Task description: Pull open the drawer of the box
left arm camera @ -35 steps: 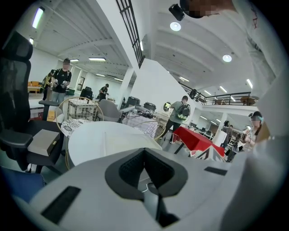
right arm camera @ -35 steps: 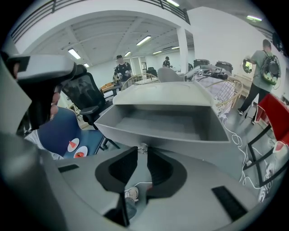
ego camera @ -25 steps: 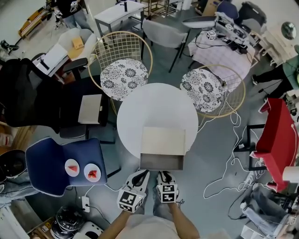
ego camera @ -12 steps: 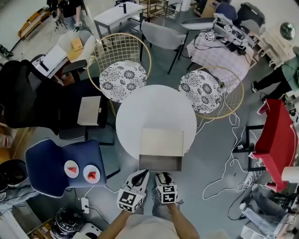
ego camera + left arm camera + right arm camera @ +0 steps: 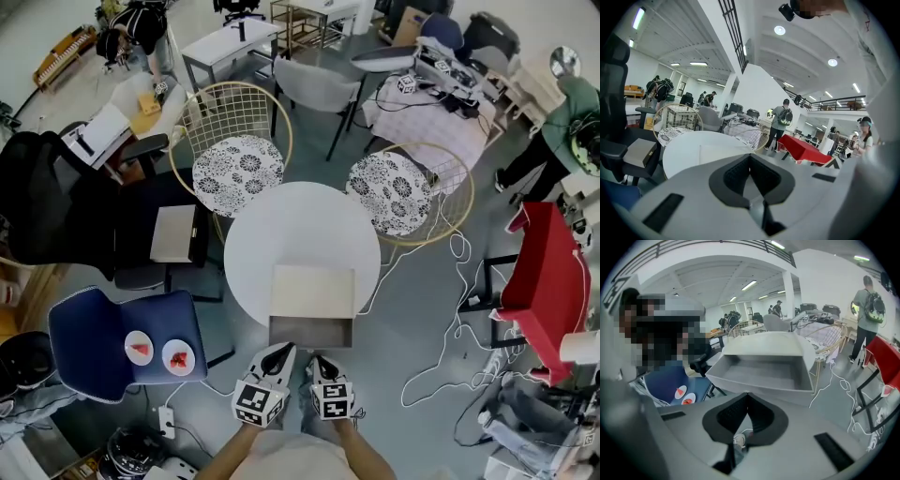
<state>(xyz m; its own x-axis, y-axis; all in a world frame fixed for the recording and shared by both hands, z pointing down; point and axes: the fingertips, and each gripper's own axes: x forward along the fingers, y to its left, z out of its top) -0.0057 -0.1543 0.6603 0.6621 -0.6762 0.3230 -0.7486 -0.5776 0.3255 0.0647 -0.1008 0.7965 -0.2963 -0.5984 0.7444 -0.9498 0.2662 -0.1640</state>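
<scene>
The box [image 5: 312, 292] sits at the near edge of the round white table [image 5: 281, 225]. Its drawer [image 5: 310, 332] is pulled out past the rim toward the person, grey bottom showing wall to wall. Just short of the drawer front and apart from it, the left gripper [image 5: 280, 351] has its jaws together, and the right gripper [image 5: 321, 360] has just closed its jaws on nothing. A blue chair [image 5: 94, 330] at the left carries two small plates [image 5: 139, 348].

The drawer [image 5: 310, 333] stands out of the box [image 5: 312, 291] just in front of the left gripper [image 5: 280, 350] and the right gripper [image 5: 324, 361], the box lies on the near edge of the table [image 5: 281, 225], two chairs [image 5: 238, 164] stand behind the table, and an armchair [image 5: 89, 328] bearing two plates [image 5: 139, 347] is left of the left gripper.
</scene>
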